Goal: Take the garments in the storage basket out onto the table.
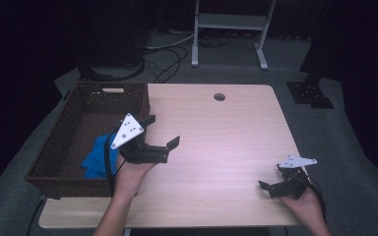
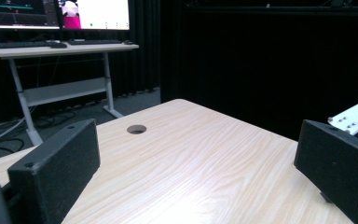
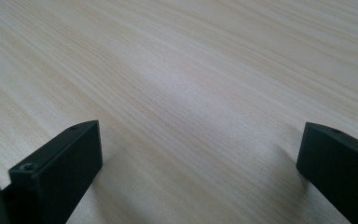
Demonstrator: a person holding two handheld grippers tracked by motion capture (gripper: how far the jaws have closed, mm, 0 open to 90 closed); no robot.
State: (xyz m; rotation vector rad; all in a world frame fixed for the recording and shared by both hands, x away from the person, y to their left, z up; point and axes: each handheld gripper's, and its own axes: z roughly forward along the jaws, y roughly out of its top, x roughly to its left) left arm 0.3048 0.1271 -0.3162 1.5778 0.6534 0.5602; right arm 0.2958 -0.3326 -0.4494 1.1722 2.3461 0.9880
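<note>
High view: both tongs, left (image 1: 163,132) and right (image 1: 269,186), stand wide apart and empty over the bare counter (image 1: 216,147). The blue cloth (image 1: 97,155) lies in the wicker basket (image 1: 74,123), just beside the left tongs. To lift it cleanly, I'd reach in from above and pinch a raised fold.

We hold a black gripper in each bare hand, and no sleeve shows on our forearms. On our left gripper (image 1: 162,132) sits a grey three-cornered plate (image 1: 127,131) with small dark screw dots, and a black cable (image 1: 109,162) trails back from the body toward our wrist. Our right gripper (image 1: 270,178) carries a like plate (image 1: 297,161) and a dark cable (image 1: 320,194) at its rear. Seen from each gripper's own camera, the jaws are blocky, matte black, slightly grainy, with a small screw hole near the tip of one jaw.
</note>
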